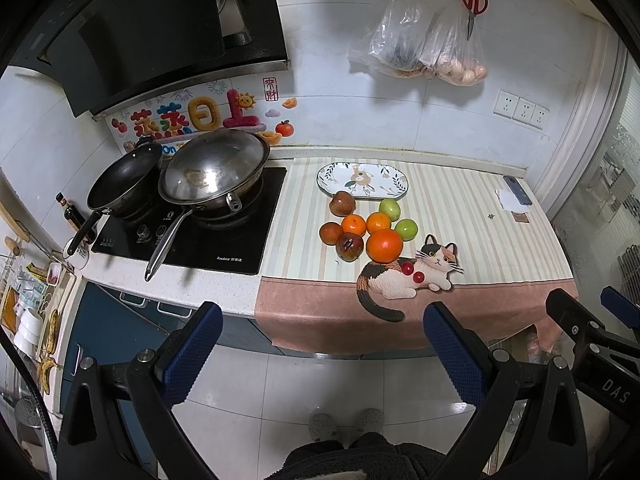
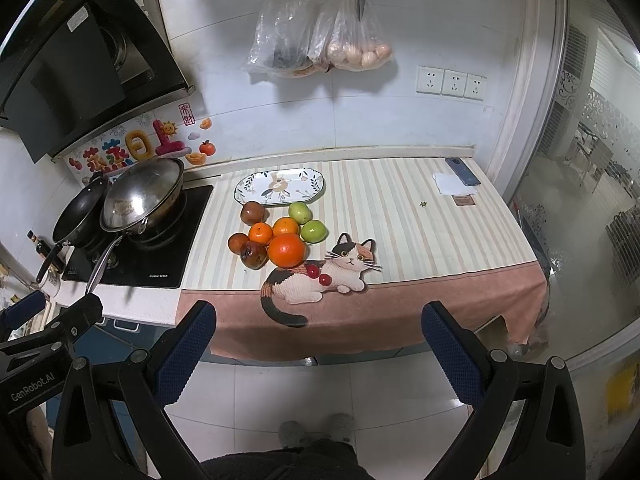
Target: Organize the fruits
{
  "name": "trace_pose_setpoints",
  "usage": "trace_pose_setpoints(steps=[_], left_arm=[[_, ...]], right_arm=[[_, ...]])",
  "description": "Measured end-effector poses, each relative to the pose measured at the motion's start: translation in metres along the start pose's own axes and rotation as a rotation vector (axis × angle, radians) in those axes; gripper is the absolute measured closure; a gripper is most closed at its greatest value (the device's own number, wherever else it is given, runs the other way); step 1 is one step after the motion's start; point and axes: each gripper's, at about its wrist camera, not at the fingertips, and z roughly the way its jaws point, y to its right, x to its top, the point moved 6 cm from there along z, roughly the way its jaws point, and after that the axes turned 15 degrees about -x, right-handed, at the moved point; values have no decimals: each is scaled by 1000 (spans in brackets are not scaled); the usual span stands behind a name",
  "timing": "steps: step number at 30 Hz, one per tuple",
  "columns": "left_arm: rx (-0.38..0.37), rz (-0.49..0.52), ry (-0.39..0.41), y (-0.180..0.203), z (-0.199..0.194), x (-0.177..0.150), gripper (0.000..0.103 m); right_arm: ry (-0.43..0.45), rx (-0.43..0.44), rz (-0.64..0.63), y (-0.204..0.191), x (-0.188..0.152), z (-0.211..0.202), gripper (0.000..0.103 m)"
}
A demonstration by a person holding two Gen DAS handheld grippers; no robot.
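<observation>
Fruit cluster (image 2: pixel 280 236) ahead on table (image 2: pixel 420 216), nearer right hand-held gripper (image 2: pixel 320 336); both hand-held grippers released, left hand-held gripper (image 1: pixel 322 334) too

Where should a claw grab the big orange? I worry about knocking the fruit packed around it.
Grip the big orange across its widest middle, coming down from above and the near side. It is round and the tallest fruit; a dark red fruit and small oranges crowd its left and back, cherries sit in front.
</observation>
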Motion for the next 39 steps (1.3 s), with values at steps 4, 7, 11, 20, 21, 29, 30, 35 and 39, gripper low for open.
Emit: trace_pose_setpoints(steps=[4,7,11,20,21,29,30,35,39], left_arm=[[-1,-1,-1,0,0,0,0],[-1,1,0,-1,0,0,0],[-1,0,0,-1,0,0,0],[0,3,-2,-1,1,2,0],[0,4,-3,-2,2,4,0],[0,4,-2,-1,3,4,0],[0,5,-3,-1,3,5,0],[0,-3,8,-10,11,11,0],[9,-29,34,-30,30,26,0]], right_arm=[[2,0,0,0,0,0,0],[2,1,1,0,0,1,0],[0,0,0,0,1,0,0],[-2,1,2,-2,3,1,0],[-4,0,2,-13,10,4,0],[-7,3,4,-20,14,9,0],[-7,3,4,-21,14,10,0],[-1,13,30,-25,19,14,0],[48,43,74,-23,23,19,0]])
